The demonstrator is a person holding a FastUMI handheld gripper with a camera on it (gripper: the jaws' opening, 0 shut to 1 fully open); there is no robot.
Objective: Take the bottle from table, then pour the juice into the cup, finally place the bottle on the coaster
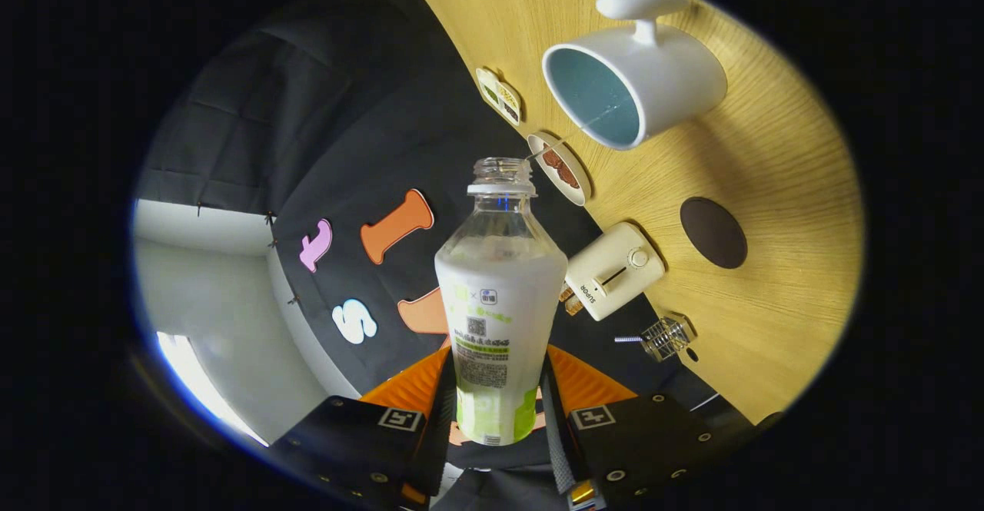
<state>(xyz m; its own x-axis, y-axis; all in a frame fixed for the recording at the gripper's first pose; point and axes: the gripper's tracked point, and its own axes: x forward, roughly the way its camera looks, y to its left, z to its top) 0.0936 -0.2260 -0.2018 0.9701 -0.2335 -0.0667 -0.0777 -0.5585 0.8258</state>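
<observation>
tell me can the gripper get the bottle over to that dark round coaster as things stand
Probably yes. The gripper is shut on the bottle, and the coaster lies bare on the table, apart from the cup and the small appliance.

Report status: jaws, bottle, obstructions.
Jaws shut on bottle, uncapped, tipped toward white cup. Thin stream entering cup. Dark coaster unobstructed.

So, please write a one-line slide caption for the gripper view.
Hand-held gripper, shut on the open bottle, tilts it toward the white cup; dark coaster lies beyond.
</observation>
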